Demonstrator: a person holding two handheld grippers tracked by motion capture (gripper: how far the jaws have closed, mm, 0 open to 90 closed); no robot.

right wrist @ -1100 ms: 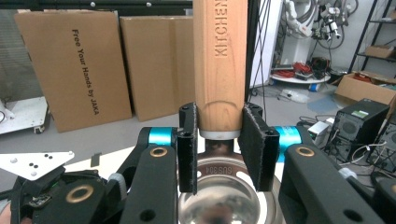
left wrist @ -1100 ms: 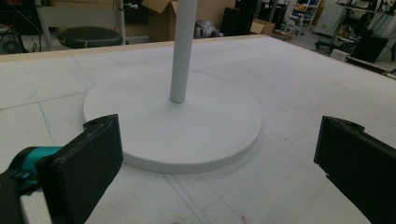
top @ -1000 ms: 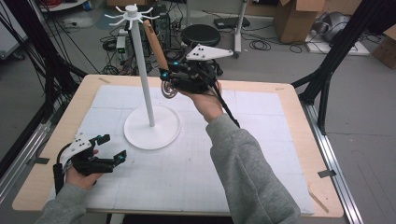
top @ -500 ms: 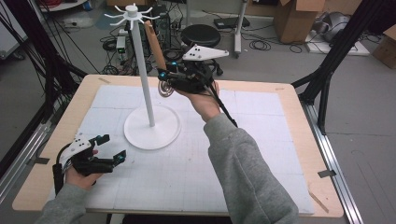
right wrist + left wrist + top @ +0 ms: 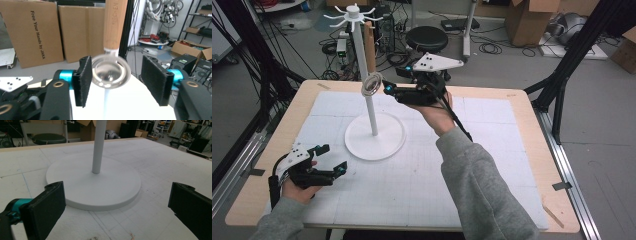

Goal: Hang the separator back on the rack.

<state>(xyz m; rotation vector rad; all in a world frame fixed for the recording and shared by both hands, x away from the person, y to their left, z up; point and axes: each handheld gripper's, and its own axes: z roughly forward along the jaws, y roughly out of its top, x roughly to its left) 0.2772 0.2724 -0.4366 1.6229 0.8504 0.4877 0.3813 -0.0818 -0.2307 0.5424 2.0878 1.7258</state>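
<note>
Two tools show in the high view: the left tool (image 5: 333, 158) sits low on the worktop (image 5: 492, 165), jaws apart and empty, and the right tool (image 5: 382, 82) is raised beside the stand (image 5: 372, 107). The left gripper view faces that stand's base. In the right gripper view a wooden-handled ring (image 5: 110, 72) hangs between parted jaws, unclamped; closing squarely on it seems the next move

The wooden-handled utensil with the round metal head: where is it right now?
The wooden-handled utensil hangs from the white stand beside its pole, left of the right claw. In the right gripper view its metal head sits between that claw's open jaws.
</note>
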